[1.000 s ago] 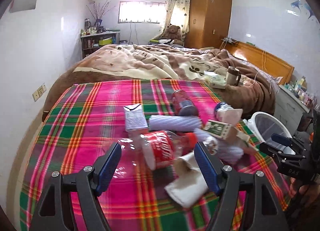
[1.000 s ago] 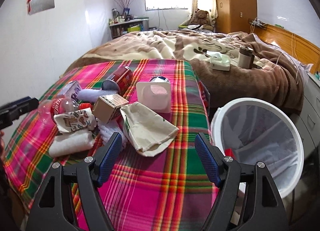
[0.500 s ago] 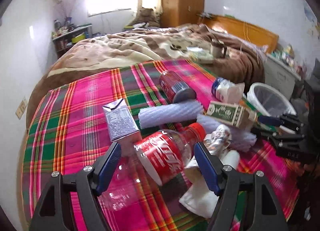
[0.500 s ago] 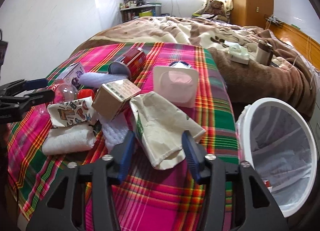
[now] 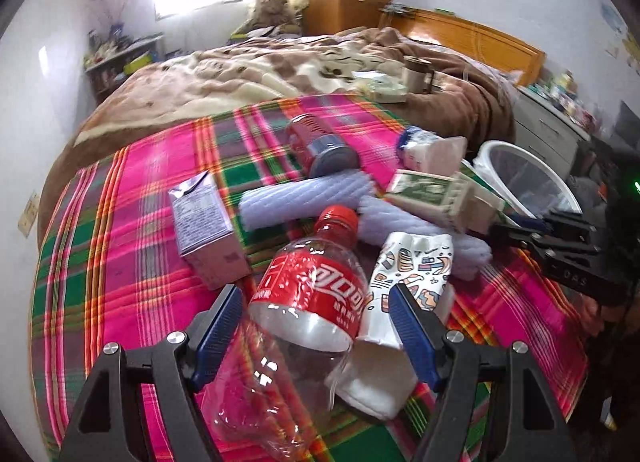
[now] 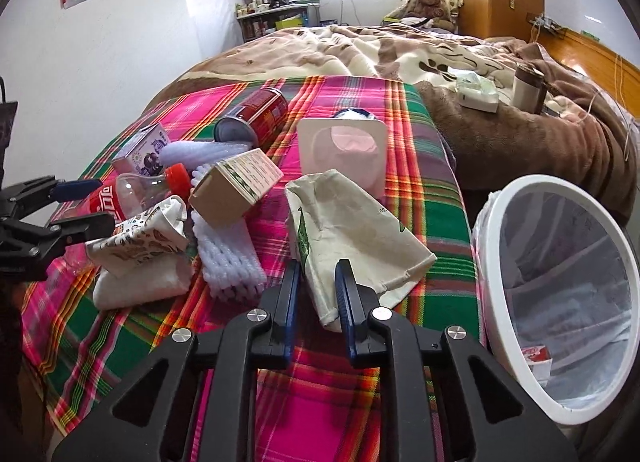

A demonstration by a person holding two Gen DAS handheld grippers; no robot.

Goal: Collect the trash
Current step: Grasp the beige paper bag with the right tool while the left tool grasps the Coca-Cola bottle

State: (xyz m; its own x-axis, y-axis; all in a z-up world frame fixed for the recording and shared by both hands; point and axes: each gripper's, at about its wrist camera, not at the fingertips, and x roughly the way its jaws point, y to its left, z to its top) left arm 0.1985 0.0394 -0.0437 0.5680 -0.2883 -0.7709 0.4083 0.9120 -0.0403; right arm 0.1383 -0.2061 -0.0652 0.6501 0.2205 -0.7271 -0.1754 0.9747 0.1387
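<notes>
Right gripper (image 6: 318, 294): fingers nearly shut on near edge of paper bag (image 6: 352, 234), on plaid bed cover. Pinch firmly, lift clear, swing right to bin (image 6: 560, 302) just past bed edge; path open. Left gripper (image 5: 316, 326): fingers wide, straddling bottle (image 5: 316, 298), nothing gripped; cup (image 5: 408, 274) touching it.

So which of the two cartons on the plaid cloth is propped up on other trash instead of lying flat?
The brown-and-green carton: it leans tilted on the white foam sleeve. The purple carton lies flat on the plaid cloth itself.
</notes>
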